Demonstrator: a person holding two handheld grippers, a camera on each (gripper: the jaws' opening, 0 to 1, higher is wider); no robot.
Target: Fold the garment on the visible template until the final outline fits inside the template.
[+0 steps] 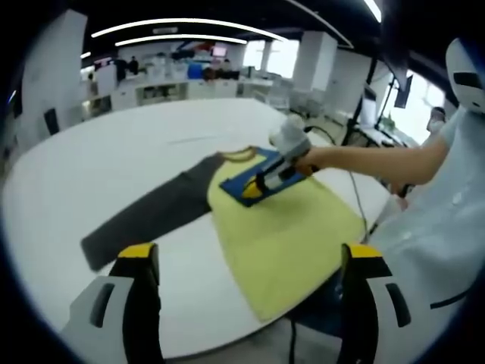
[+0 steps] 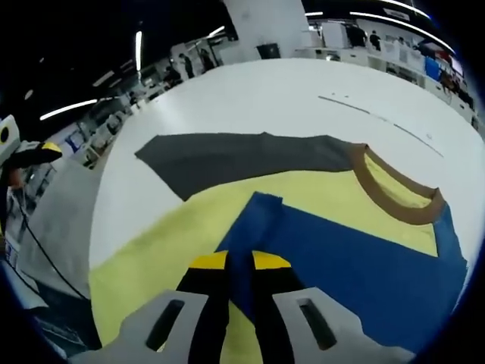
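Note:
A yellow shirt [image 1: 292, 235] lies flat on the white table [image 1: 114, 159], its hem at the near edge. Its grey sleeve [image 1: 151, 216] stretches out to the left. A blue sleeve [image 1: 236, 186] is folded over the chest below the brown collar [image 2: 394, 193]. My right gripper [image 1: 261, 184], held by a person's hand, rests on that blue sleeve [image 2: 356, 258]. In the right gripper view its jaws [image 2: 241, 262] are shut on the blue cloth's edge. My left gripper [image 1: 250, 254] hangs wide open above the table's near edge, holding nothing. The grey sleeve [image 2: 235, 159] lies beyond the yellow body [image 2: 167, 250].
A person in a light shirt [image 1: 432, 227] stands at the right of the table. A thin cable [image 1: 356, 199] runs off the table's right side. Bare tabletop [image 2: 265, 91] spreads beyond the shirt. Desks and screens fill the far room.

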